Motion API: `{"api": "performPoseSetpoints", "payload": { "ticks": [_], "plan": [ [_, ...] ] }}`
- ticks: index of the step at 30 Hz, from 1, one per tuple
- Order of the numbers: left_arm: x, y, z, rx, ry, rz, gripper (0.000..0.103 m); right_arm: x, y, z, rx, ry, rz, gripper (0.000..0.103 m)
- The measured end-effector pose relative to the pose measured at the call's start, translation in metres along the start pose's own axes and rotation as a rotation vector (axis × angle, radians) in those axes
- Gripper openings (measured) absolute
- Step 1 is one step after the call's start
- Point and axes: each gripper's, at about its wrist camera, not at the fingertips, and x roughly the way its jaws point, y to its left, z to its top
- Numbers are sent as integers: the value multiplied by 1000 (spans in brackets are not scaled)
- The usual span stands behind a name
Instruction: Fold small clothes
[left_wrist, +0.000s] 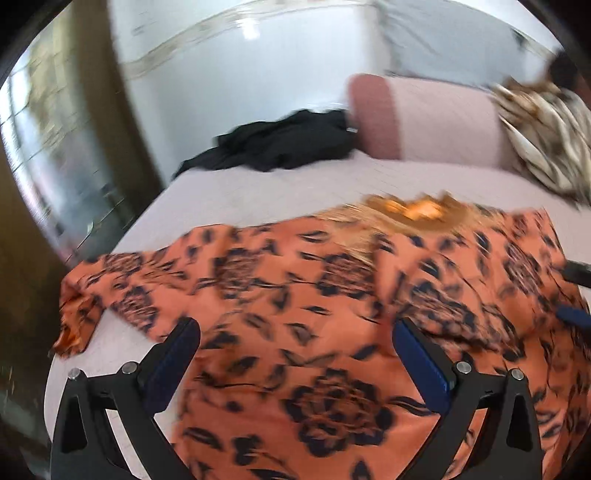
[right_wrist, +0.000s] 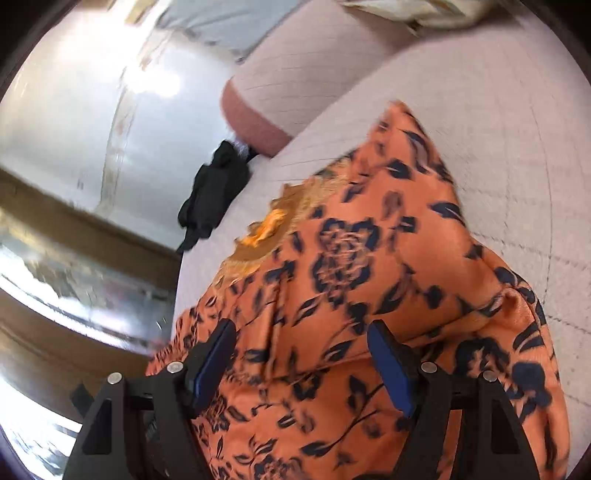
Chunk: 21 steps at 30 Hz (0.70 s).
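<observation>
**Orange floral garment spread on a bed, both grippers released above it**

An orange garment (left_wrist: 314, 295) printed with dark navy flowers lies spread on a pale pink bed (left_wrist: 258, 184). In the left wrist view its long axis runs across the picture, side to side. A gold embroidered neckline (left_wrist: 410, 212) sits on the edge farthest from the camera, pointing toward the pink bolster pillow (left_wrist: 424, 122) at the head of the bed. One sleeve (left_wrist: 81, 306) trails out to the left, near the bed's edge.

The left gripper (left_wrist: 295, 339) hovers over the garment's near part, its blue-padded jaws spread wide with nothing pinched between them. The right gripper (right_wrist: 301, 354) is also released, jaws apart above the cloth (both views are blurred, so fine contact is hard to judge). Its tips show at the right edge of the left wrist view.

A crumpled black garment (left_wrist: 280, 142) lies just beside the pillow's darker pink end. A brown-and-cream patterned cloth (left_wrist: 546, 140) drapes over the pillow's other end.
</observation>
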Motion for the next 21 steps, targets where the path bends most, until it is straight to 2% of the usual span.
{"api": "performPoseSetpoints", "payload": {
  "ticks": [2,3,6,7,9,10,12,13,15,16,18,21],
  "plan": [
    [-8,-11,-1,25,-45,-38,103,-13,-11,20,82,16,-17,60],
    [-13,-14,0,33,-69,-51,103,-22,-11,32,130,26,-19,49],
    [-26,-36,5,61,-117,-79,103,-38,-7,60,198,20,36,45],
    [-27,-46,8,71,-121,-88,103,-67,-18,71,194,16,37,45],
    [-22,-72,14,112,-89,-79,103,-97,2,96,174,39,-4,45],
    [-17,-86,17,141,-72,-61,103,-62,-8,71,170,69,-52,44],
    [-7,-110,22,194,-43,-10,103,-51,-16,62,171,94,-96,36],
    [1,-119,23,216,-15,9,103,-67,-9,75,191,99,-83,36],
    [17,-129,25,229,62,2,103,-85,-9,97,225,123,-62,36],
    [25,-130,25,220,105,-9,103,-63,-33,78,239,129,-50,36],
    [36,-130,26,209,147,-7,103,-82,-30,97,295,142,-10,36],
    [50,-124,27,239,156,129,103,-109,-16,124,327,153,10,36]
  ]
}}
